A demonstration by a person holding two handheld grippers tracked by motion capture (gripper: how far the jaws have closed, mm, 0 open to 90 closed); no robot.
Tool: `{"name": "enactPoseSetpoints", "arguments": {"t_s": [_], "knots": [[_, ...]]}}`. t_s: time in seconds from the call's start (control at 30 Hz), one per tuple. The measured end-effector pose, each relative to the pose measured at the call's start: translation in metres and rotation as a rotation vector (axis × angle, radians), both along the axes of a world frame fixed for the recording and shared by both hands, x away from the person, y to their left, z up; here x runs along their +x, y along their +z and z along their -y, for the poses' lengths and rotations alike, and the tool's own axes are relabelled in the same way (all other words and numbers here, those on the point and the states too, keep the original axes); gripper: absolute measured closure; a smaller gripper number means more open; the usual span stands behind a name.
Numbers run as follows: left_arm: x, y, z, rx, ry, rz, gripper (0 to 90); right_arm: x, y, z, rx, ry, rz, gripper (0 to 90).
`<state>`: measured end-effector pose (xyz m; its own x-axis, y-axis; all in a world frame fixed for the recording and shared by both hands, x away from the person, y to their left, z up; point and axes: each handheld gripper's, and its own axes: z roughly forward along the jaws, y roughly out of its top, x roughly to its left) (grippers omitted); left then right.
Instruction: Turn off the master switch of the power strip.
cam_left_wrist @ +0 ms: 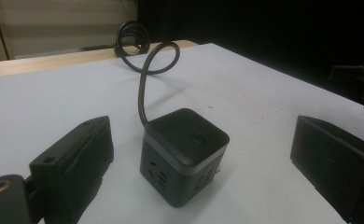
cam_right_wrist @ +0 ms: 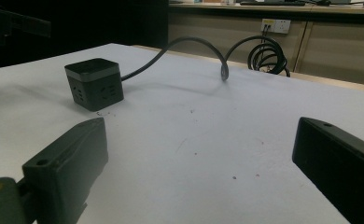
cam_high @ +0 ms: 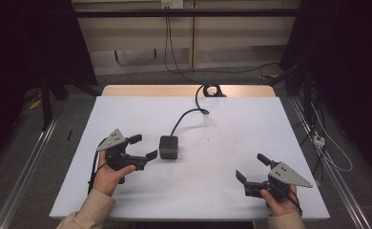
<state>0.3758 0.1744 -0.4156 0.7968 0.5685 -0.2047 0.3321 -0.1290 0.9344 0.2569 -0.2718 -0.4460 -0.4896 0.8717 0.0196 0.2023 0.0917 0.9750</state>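
The cube socket (cam_high: 169,147) sits just ahead of the left gripper's (cam_high: 143,147) spread fingers, untouched.

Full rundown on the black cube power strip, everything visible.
The cube power strip is a small dark box with rounded edges, a lighter grey band below its top cap and what looks like matte plastic. Socket holes show on two side faces; a small button sits on top. It stands upright on the white table, left of centre. Its black cable leaves the rear and runs to a coil at the table's far edge. The left hand-held gripper, jaws open, is just beside it, not touching.
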Motion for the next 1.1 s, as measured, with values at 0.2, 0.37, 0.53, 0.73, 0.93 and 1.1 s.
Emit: {"name": "enactPoseSetpoints", "arguments": {"t_s": [0.2, 0.37, 0.53, 0.73, 0.93, 1.1], "knots": [[0.002, 0.0, 0.004, 0.008, -0.002, 0.005, 6.9, 0.001, 0.0, -0.002, -0.001, 0.005, -0.001, 3.2], [0.005, 0.0, 0.007, 0.009, -0.007, 0.006, 7.4, 0.001, 0.0, -0.001, -0.001, 0.003, -0.001, 3.2], [0.008, 0.0, 0.011, 0.01, -0.007, 0.007, 8.0, 0.0, 0.0, 0.0, -0.001, 0.004, -0.001, 3.2], [0.011, -0.001, 0.014, 0.009, -0.014, 0.003, 11.0, 0.0, 0.0, 0.0, -0.004, -0.001, -0.004, 3.4], [0.011, -0.001, 0.018, 0.008, -0.017, 0.004, 16.5, 0.0, -0.001, 0.0, -0.004, 0.0, -0.005, 3.5], [0.013, -0.002, 0.019, 0.015, -0.02, 0.002, 20.1, 0.0, -0.001, 0.0, -0.003, 0.001, -0.006, 3.6]]}}
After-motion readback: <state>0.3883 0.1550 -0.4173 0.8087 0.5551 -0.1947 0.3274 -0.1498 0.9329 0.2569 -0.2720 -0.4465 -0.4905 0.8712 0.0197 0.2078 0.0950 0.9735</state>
